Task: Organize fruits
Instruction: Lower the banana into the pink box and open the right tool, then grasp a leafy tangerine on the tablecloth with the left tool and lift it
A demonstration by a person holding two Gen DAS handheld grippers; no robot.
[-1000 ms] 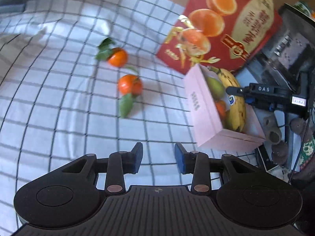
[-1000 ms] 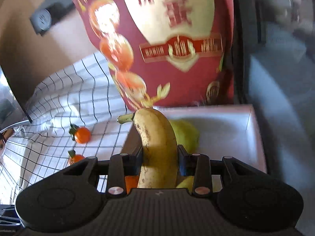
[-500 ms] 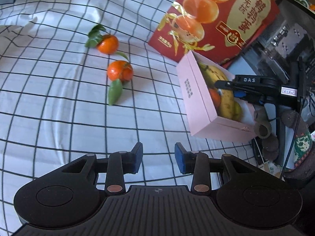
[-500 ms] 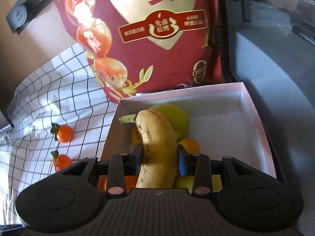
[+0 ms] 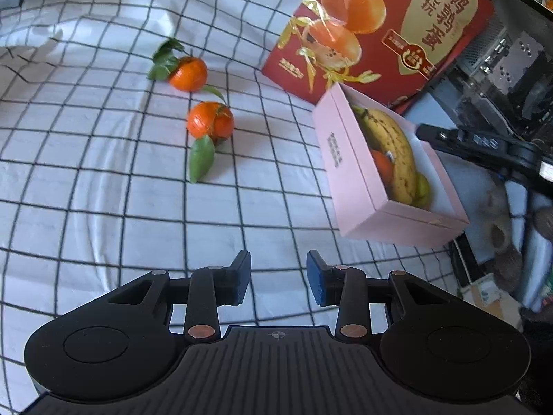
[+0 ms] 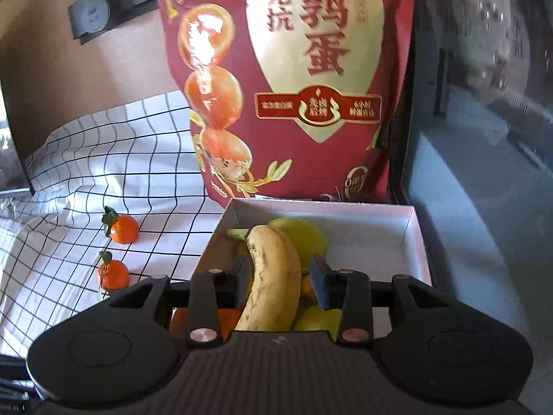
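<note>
Two tangerines with leaves (image 5: 188,73) (image 5: 210,120) lie on the checked cloth (image 5: 103,190), left of a pink box (image 5: 349,159). A spotted banana (image 5: 394,145) rests in the box on top of an orange fruit (image 5: 382,166) and a yellow-green one (image 6: 304,238). My left gripper (image 5: 278,276) hovers open over bare cloth, well short of the tangerines. My right gripper (image 6: 278,283) is open just above the box (image 6: 411,242); the banana (image 6: 273,276) shows between its fingers with a gap at the right pad. Both tangerines (image 6: 124,229) (image 6: 112,274) also appear left of the box.
A tall red bag printed with eggs (image 5: 380,27) (image 6: 293,86) stands right behind the box. A dark computer case with a glass side (image 5: 511,62) (image 6: 484,103) borders the right. The cloth's right edge runs just past the box.
The right gripper let go of the banana, which now lies in the box, and drew back and up a little. The left gripper barely moved.
</note>
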